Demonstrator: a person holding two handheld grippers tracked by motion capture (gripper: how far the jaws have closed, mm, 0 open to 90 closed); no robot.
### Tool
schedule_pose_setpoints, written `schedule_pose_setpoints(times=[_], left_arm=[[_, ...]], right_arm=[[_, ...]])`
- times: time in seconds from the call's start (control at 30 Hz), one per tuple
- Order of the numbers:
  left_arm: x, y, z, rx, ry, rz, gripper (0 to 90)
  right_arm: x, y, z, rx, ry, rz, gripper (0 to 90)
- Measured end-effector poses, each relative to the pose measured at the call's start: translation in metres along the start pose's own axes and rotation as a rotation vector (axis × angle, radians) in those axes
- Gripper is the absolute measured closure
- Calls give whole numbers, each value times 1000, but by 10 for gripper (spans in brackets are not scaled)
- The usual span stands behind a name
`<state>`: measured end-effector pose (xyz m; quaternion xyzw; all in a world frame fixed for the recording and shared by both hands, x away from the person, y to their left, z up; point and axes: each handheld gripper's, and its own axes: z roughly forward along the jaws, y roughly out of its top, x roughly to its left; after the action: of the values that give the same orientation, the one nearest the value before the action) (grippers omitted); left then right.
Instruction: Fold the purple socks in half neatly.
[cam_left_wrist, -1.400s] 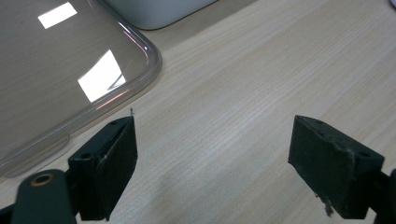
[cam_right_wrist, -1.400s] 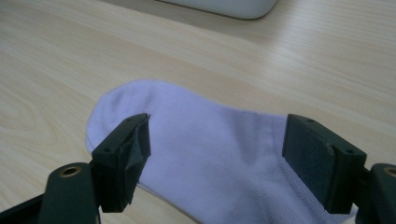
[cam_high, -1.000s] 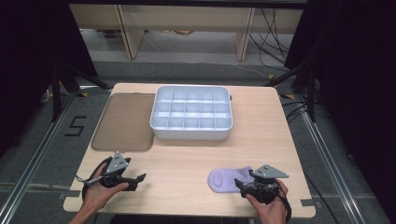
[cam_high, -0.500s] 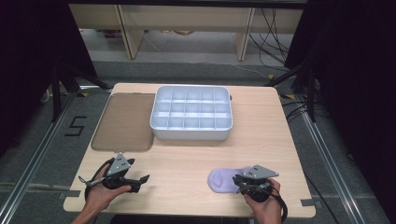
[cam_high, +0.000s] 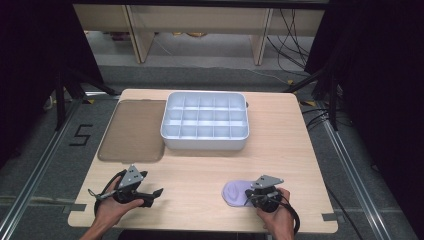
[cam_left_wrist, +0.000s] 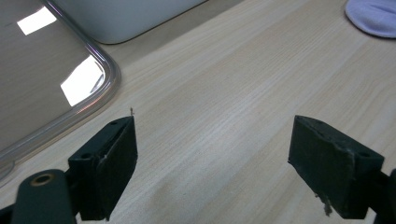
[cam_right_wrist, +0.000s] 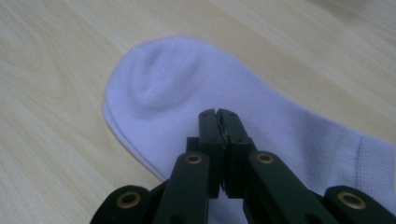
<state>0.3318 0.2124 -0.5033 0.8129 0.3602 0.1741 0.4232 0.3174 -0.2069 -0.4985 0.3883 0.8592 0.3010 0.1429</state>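
1. One pale lilac sock (cam_right_wrist: 187, 93) lies flat on the wooden table (cam_high: 200, 180), near the front edge and right of the middle; its knit is fine and soft, its rounded toe shows a shallow dimple, and a ribbed band runs toward the cuff in the right gripper view.
2. Above the sock, the right gripper (cam_right_wrist: 218, 116) has just closed its jaws; the black pads meet with no gap, and no fabric can be seen between them, though the tips hang just over the cloth. In the high view the right gripper (cam_high: 254, 196) sits at the sock's near end, held in the person's right hand (cam_high: 277, 217).
3. Well apart, at the front left, the left gripper (cam_left_wrist: 212, 154) holds its jaws wide over bare wood, nothing between them; the left hand (cam_high: 112, 210) grips it.
4. Bare light-grained wood lies open between the two grippers and up to the tray.
5. Farther back, a white plastic tray (cam_high: 205, 142) with a grid of square compartments stands mid-table.
6. Touching its left side, a clear brownish lid (cam_high: 132, 130) with rounded corners lies flat, glossy with reflections.
7. Grey floor surrounds the table, with dark curtains at both sides.
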Motion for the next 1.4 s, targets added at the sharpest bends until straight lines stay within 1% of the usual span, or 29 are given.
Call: schedule_pose_setpoints(times=[0.07,0.1,0.13,0.17,0.2,0.3,0.33,0.4,0.47,0.5,0.57,0.6,0.63,0.67,0.7,0.73,0.9,0.93,0.97,1.07,1.1,1.13,1.17,1.2,1.23,1.27,1.3,1.33,1.4], left_arm=[[0,0,0,0,0,-2,149],[1,0,0,5,3,9,149],[1,0,0,11,4,17,149],[2,1,-1,23,-1,26,149],[2,0,-1,21,-1,23,149],[2,0,0,26,2,31,149],[0,0,1,14,-3,9,149],[0,0,1,16,1,11,149],[0,1,1,23,0,12,149],[0,1,1,23,-4,14,149],[-1,1,1,22,-14,5,149],[1,1,1,34,-11,32,149],[0,1,0,32,-14,33,149],[0,1,1,27,-11,31,149],[0,1,1,27,-10,30,149],[0,1,0,26,-10,30,149],[0,1,1,28,-14,30,149],[-2,1,1,28,-22,17,149],[-1,1,1,44,-16,21,149],[-3,2,2,32,-24,20,150],[-5,2,3,23,-19,9,151],[-4,2,2,33,-21,32,153],[-6,2,3,26,-25,18,153],[-6,3,3,37,-19,30,153],[-7,3,4,28,-27,23,153],[-9,3,5,14,-31,10,157],[-10,3,5,29,-36,9,160],[-10,4,6,30,-50,22,162],[-11,4,6,28,-48,26,168]], right_arm=[[1,0,2,3,7,4,900],[3,0,3,-8,5,4,900],[3,2,2,6,5,-13,900],[5,3,2,19,18,7,900],[6,3,5,1,17,-13,900],[10,6,9,-15,26,-38,900],[13,7,9,-9,45,-27,900],[17,10,13,-19,49,-57,900],[21,15,14,4,74,-67,900],[22,17,18,-20,71,-88,900],[28,21,21,-7,88,-90,900],[29,23,21,3,92,-99,900],[31,24,24,-17,95,-111,900],[33,26,24,1,109,-113,900],[35,28,28,-16,108,-107,900],[36,30,29,-12,116,-114,900],[44,40,37,-8,143,-176,900],[47,42,37,-1,146,-174,900],[49,43,40,-20,145,-184,900],[53,47,43,-15,162,-198,900],[58,51,46,-9,170,-196,900],[60,52,47,-7,175,-203,900],[63,54,48,-7,185,-207,900],[64,55,49,-6,193,-215,900],[66,56,51,-14,197,-228,900],[69,58,51,4,208,-224,900],[71,59,53,-11,214,-229,900],[73,60,53,-8,212,-232,900],[76,62,55,-3,222,-249,900]])
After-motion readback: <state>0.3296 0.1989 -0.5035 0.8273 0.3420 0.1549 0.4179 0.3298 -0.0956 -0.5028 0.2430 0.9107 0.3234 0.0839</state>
